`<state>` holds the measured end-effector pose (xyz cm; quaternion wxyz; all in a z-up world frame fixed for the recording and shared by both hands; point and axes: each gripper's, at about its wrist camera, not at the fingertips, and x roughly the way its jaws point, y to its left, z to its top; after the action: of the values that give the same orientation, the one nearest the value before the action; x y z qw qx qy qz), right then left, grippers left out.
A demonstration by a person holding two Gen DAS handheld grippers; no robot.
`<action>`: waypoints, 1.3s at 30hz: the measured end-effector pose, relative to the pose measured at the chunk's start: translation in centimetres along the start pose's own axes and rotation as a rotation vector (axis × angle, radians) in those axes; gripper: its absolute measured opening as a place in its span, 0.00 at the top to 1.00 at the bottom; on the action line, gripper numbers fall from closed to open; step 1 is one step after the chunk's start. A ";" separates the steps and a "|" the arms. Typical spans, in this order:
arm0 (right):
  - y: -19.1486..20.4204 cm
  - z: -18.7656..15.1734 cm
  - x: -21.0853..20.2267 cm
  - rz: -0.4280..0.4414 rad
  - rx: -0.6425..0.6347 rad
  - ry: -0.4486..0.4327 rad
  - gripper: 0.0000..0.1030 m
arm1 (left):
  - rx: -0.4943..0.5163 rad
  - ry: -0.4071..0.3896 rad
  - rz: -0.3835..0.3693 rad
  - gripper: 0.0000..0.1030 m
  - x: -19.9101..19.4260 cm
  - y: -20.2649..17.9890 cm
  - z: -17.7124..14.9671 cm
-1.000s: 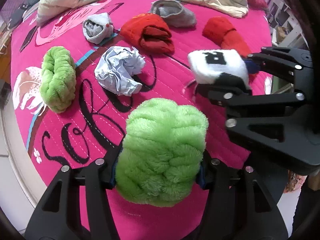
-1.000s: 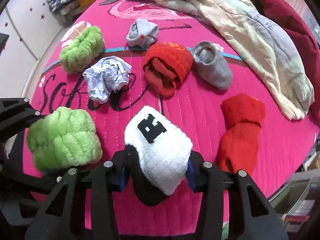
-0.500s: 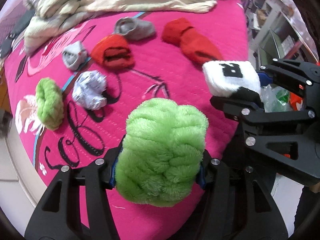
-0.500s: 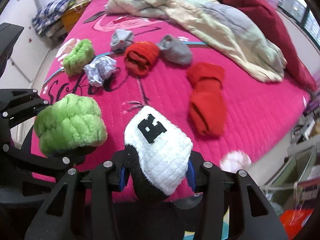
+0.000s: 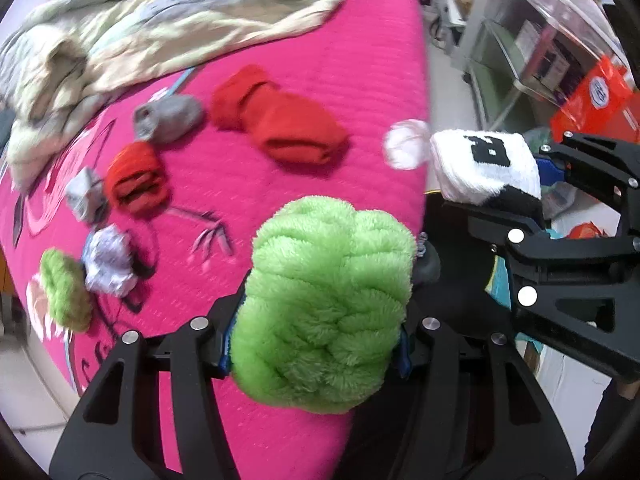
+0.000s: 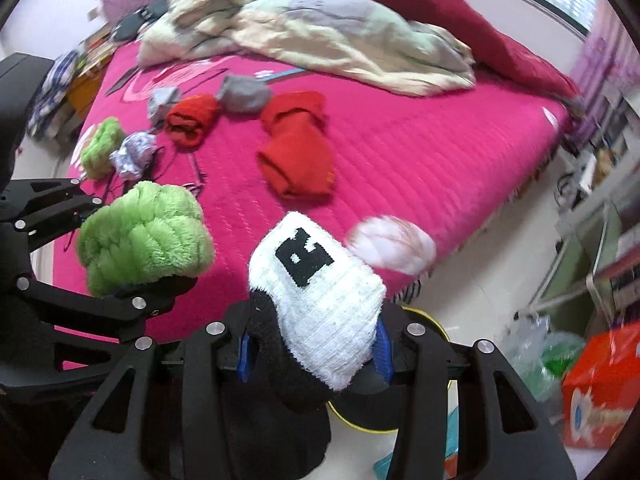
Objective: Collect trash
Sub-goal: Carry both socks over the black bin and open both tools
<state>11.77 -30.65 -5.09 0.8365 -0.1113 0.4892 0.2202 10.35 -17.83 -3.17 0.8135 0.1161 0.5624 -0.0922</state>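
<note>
Your left gripper (image 5: 316, 344) has its fingers clamped on a fluffy green sock (image 5: 324, 304); your right gripper (image 6: 312, 344) has its fingers clamped on a white sock (image 6: 320, 300) with a black letter patch and black toe. Both hang past the bed (image 6: 420, 160) edge, over the floor.

The crumpled paper (image 5: 108, 264), the likeliest trash, lies on the bed at about 9 o'clock in the left view, just beside a second green sock (image 5: 64, 292). It looks pale, light and creased, so it should crush easily.

Judging by this, you are carrying the socks off the bed: keep both grips firm, find a clear drop spot, and release one at a time. A blurred pale round thing (image 6: 392, 244) sits near the bed edge; I cannot tell what it is.
</note>
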 end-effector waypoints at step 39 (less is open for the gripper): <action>-12.6 -9.1 2.1 -0.162 0.429 0.134 0.43 | 0.438 0.115 -0.107 0.16 7.1 -10.5 5.9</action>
<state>11.71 -44.79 -11.82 0.8217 0.0159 0.5686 0.0355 15.13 -29.69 -8.70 0.7296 0.2648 0.5796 -0.2482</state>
